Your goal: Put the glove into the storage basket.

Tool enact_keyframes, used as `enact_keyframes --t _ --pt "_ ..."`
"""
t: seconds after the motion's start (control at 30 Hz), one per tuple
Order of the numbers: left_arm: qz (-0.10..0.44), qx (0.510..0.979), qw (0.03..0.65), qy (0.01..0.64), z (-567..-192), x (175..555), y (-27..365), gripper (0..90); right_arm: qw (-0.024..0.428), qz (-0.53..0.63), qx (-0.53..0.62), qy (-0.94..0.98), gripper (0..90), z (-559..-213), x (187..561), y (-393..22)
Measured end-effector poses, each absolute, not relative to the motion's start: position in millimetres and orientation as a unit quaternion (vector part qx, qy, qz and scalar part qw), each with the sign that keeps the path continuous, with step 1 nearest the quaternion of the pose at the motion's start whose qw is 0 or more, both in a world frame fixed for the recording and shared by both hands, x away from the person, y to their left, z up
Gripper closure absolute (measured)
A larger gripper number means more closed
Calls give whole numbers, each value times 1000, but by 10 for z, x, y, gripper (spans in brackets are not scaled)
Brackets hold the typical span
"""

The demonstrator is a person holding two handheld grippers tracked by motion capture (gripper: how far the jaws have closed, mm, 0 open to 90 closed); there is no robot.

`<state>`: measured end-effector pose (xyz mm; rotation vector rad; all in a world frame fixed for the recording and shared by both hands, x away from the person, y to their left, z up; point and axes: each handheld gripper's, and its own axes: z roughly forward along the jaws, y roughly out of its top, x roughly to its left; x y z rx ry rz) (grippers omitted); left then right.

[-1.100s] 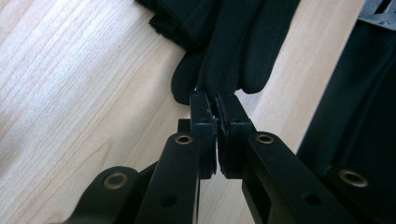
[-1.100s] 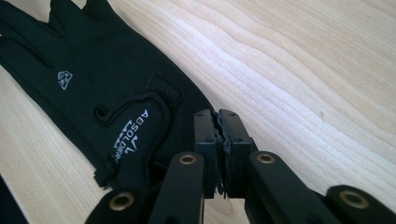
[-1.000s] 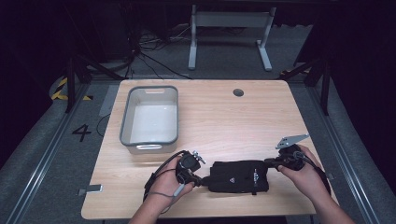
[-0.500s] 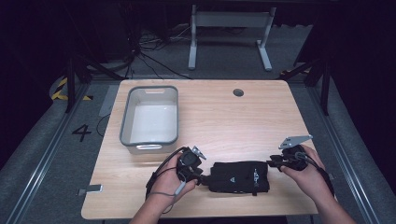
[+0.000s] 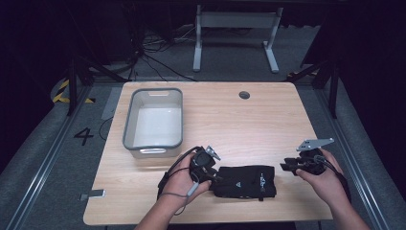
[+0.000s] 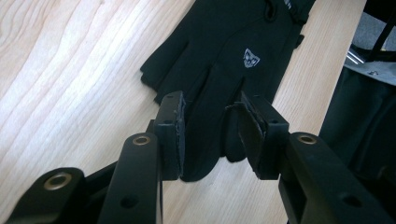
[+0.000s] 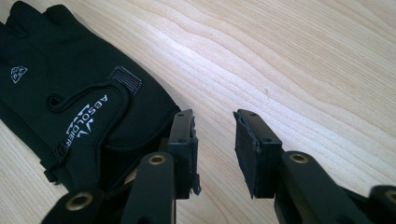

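1. The left gripper (image 6: 210, 133) has its jaws parted, having just been opening; a finger of the black fabric fingerless glove (image 6: 224, 60) lies between the pads, which stand clear of it.
2. The right gripper (image 7: 215, 149) is released too, its jaws having just been opening, with bare wood between them; the glove's cuff lies just beside its left jaw.
3. The glove (image 5: 245, 181) lies flat near the front edge of the light wooden table (image 5: 249, 124), between both grippers.
4. A grey plastic bin (image 5: 154, 120) stands farther back on the left.

A light wooden table (image 5: 287, 120) carries a grey bin (image 5: 154, 120) and a black glove (image 5: 245, 181).
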<state>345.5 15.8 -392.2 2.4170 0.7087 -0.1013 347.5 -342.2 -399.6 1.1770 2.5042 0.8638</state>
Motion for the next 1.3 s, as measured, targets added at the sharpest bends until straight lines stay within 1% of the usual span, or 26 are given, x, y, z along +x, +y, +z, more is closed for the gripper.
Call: enact_keyframes --t 0.37,0.43,0.5,0.63,0.77,0.9,1.07,1.17,1.3 --pt "-43 919 303 248 -3880 3502 -47 614 118 309 418 846 673 -3976 3474 -3555" --pt "-46 924 292 242 -3891 3539 -83 605 118 309 419 845 670 -3974 3476 -3574" --pt "-49 928 281 240 -3927 3566 -164 595 115 310 422 844 663 -3980 3481 -3587" --pt "-59 932 278 224 -3976 3591 -331 591 111 311 424 844 659 -3998 3486 -3591" --pt "-63 933 285 211 -4014 3594 -473 559 106 311 423 844 651 -4010 3487 -3583" --pt "-67 941 274 187 -4102 3604 -605 526 106 315 419 845 626 -4017 3489 -3576" --pt "-62 942 284 164 -4163 3591 -719 488 101 318 417 845 619 -4021 3483 -3564" --pt "-58 945 275 166 -4197 3617 -761 493 98 322 416 845 611 -4022 3483 -3556" --pt "-56 947 272 164 -4228 3643 -779 464 97 324 413 845 604 -4023 3479 -3543"
